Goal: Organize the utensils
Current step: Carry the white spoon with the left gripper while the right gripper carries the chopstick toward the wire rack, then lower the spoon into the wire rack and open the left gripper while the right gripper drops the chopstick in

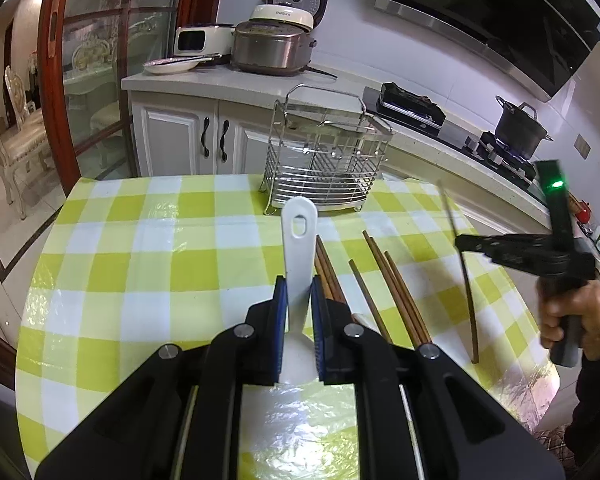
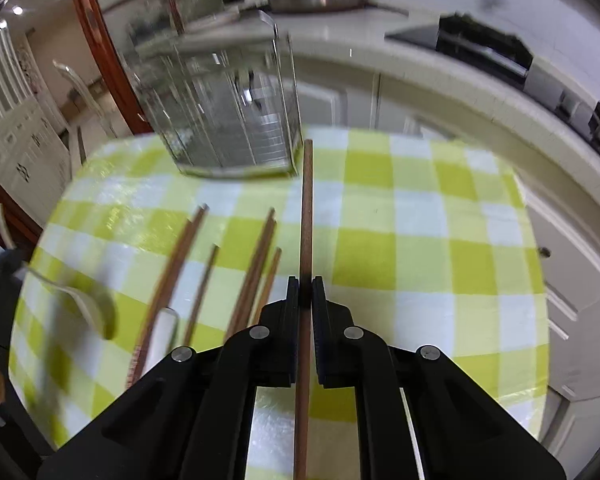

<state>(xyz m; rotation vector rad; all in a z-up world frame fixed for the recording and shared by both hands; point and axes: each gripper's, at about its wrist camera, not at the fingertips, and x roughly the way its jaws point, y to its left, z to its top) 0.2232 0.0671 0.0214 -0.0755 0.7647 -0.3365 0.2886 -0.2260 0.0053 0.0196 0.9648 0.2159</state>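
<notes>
My left gripper (image 1: 299,285) is shut on a white plastic spoon (image 1: 298,236), whose handle points toward the wire utensil rack (image 1: 324,160) at the far table edge. Several brown chopsticks (image 1: 396,296) lie loose on the checked tablecloth (image 1: 140,240) just right of it. At the right, a hand holds my right gripper (image 1: 460,242), which grips one chopstick (image 1: 467,288) tilted above the cloth. In the right wrist view the right gripper (image 2: 306,280) is shut on that chopstick (image 2: 307,208), which points at the blurred rack (image 2: 228,120). Loose chopsticks (image 2: 256,272) and the white spoon (image 2: 88,304) show at its left.
A short white utensil (image 2: 164,332) lies among the chopsticks. Behind the table runs a white counter with rice cookers (image 1: 272,44), a plate (image 1: 172,66) and a stove with a dark pot (image 1: 520,128). A glass door with a wooden frame (image 1: 52,80) stands at the left.
</notes>
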